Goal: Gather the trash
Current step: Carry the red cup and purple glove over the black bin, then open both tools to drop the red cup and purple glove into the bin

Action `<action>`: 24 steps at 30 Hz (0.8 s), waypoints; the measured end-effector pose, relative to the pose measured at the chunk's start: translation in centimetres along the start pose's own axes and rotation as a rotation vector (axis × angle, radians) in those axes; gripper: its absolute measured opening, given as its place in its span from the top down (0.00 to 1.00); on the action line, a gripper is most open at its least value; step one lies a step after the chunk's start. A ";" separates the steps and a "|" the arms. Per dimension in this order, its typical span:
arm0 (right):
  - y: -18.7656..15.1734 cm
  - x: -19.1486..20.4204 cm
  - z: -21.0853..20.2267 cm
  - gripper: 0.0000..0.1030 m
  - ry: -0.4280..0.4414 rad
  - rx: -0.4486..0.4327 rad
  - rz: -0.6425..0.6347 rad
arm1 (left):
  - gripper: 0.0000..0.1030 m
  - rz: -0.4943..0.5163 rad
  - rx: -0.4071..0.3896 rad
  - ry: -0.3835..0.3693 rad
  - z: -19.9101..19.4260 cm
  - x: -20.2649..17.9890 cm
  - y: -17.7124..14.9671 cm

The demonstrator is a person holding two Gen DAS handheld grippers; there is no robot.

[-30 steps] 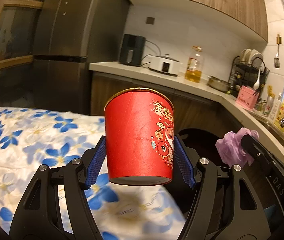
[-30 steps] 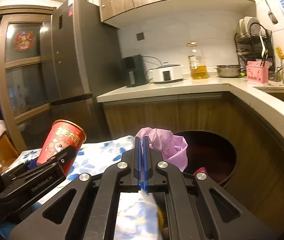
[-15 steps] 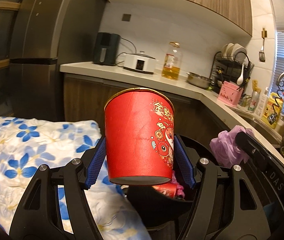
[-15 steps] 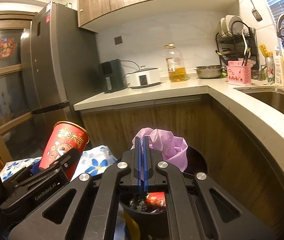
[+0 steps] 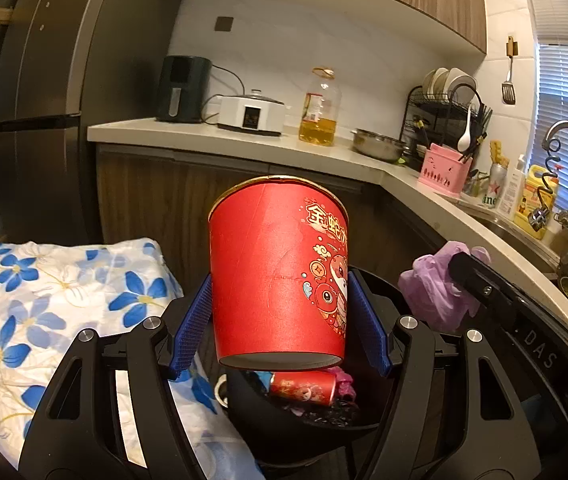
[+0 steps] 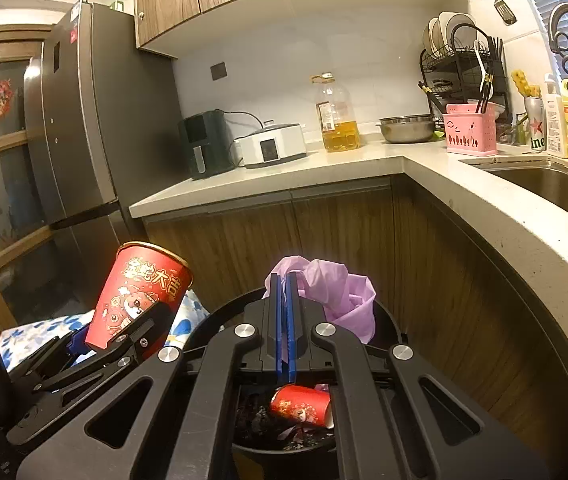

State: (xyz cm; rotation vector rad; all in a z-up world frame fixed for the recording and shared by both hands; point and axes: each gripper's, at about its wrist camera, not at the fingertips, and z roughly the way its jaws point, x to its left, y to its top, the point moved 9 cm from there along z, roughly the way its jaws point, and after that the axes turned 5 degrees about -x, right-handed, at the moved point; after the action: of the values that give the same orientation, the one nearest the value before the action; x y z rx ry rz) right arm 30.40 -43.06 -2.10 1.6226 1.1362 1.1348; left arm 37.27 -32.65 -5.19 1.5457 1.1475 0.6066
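The left hand-held gripper (image 5: 280,324), grasping the red cup (image 5: 278,276), has moved from over the flowered cloth (image 5: 44,304) to above the bin (image 5: 303,428); the right hand-held gripper (image 6: 284,328) stays clenched on the purple bag (image 6: 343,300).

A table covered by a white cloth with blue flowers (image 5: 44,280) stood at the near left, its bare part empty. Beyond it, a pale counter (image 6: 284,184) ran along the far wall and bent near on the right. On it, left to right, sat a black appliance (image 6: 204,144), a white cooker (image 6: 272,146), an oil bottle (image 6: 335,116), a steel bowl (image 6: 407,128) and a pink caddy (image 6: 471,128).
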 end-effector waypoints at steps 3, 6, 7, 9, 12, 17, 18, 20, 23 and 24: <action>-0.2 -0.3 0.6 0.97 0.002 0.011 0.002 | 0.36 0.005 0.009 -0.013 0.7 -0.3 -0.3; -0.4 -0.6 1.1 0.97 0.002 0.021 0.005 | 0.36 0.014 0.017 -0.025 1.3 -0.8 -0.7; -0.4 -0.7 1.3 0.97 0.001 0.024 0.005 | 0.36 0.017 0.019 -0.031 1.5 -1.0 -0.8; -0.6 -0.9 1.6 0.97 0.000 0.028 0.007 | 0.36 0.024 0.023 -0.035 1.9 -1.1 -0.9; -0.7 -1.2 2.1 0.97 -0.004 0.036 0.012 | 0.36 0.028 0.033 -0.038 2.5 -1.2 -1.2; -1.0 -1.6 2.9 0.97 -0.007 0.054 0.016 | 0.36 0.035 0.048 -0.047 3.4 -1.5 -1.7; -1.0 -1.7 3.1 0.97 -0.007 0.057 0.016 | 0.36 0.037 0.050 -0.049 3.5 -1.6 -1.8; -1.2 -1.7 3.3 0.97 -0.008 0.063 0.018 | 0.35 0.038 0.054 -0.056 3.7 -1.7 -2.0; -1.3 -1.9 3.6 0.94 -0.009 0.067 0.022 | 0.34 0.044 0.066 -0.056 4.0 -1.6 -2.3; -1.4 -2.0 3.7 0.92 -0.011 0.069 0.023 | 0.33 0.046 0.069 -0.057 4.0 -1.5 -2.4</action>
State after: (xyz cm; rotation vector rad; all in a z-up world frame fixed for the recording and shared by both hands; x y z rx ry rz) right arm 33.26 -45.15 -4.71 1.6966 1.1630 1.1108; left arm 39.16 -35.89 -8.40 1.6416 1.1025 0.5557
